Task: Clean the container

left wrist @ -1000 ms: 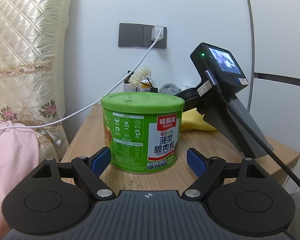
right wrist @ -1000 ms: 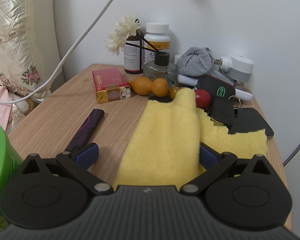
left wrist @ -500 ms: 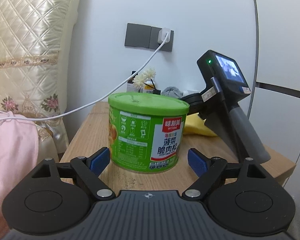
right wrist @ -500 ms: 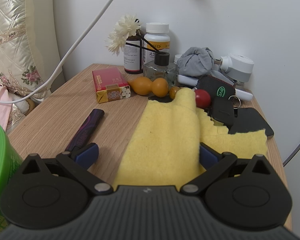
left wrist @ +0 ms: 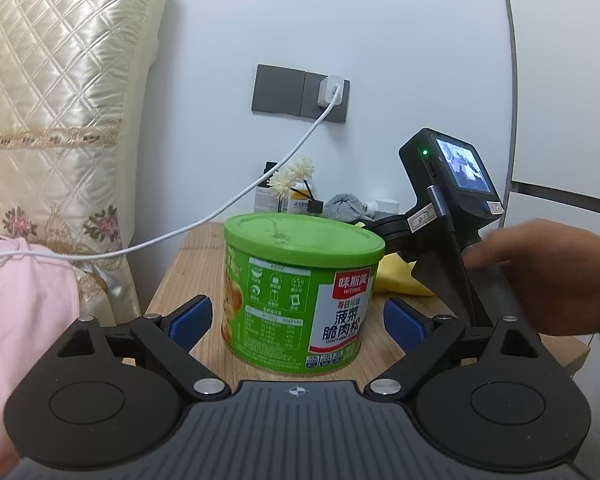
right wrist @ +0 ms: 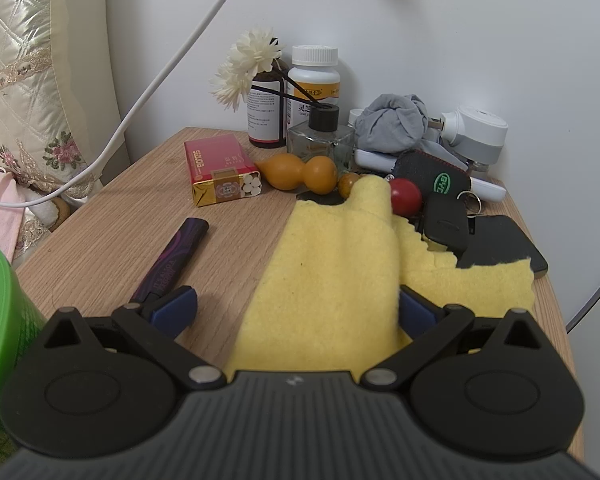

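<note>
A green can with a green lid (left wrist: 300, 292) stands upright on the wooden nightstand (left wrist: 188, 268); its edge shows at the left of the right wrist view (right wrist: 0, 304). My left gripper (left wrist: 298, 322) is open, its blue pads on either side of the can and apart from it. A yellow cloth (right wrist: 332, 280) lies spread on the nightstand. My right gripper (right wrist: 296, 308) is open and rests on the table, with the cloth between its fingers. In the left wrist view a hand (left wrist: 540, 276) is at the right gripper's handle (left wrist: 452, 216).
At the back of the nightstand are a red cigarette pack (right wrist: 222, 170), a dark pen (right wrist: 172, 264), orange gourds (right wrist: 300, 172), bottles (right wrist: 314, 80), a grey rag (right wrist: 394, 124), car keys (right wrist: 436, 188) and a black phone (right wrist: 500, 248). A white cable (left wrist: 220, 208) hangs from the wall socket. Pillows (left wrist: 52, 140) are at the left.
The left gripper has risen and tilted, so the can's lid top now shows. A hand has come in at the right gripper's handle. The right wrist view has not changed.
</note>
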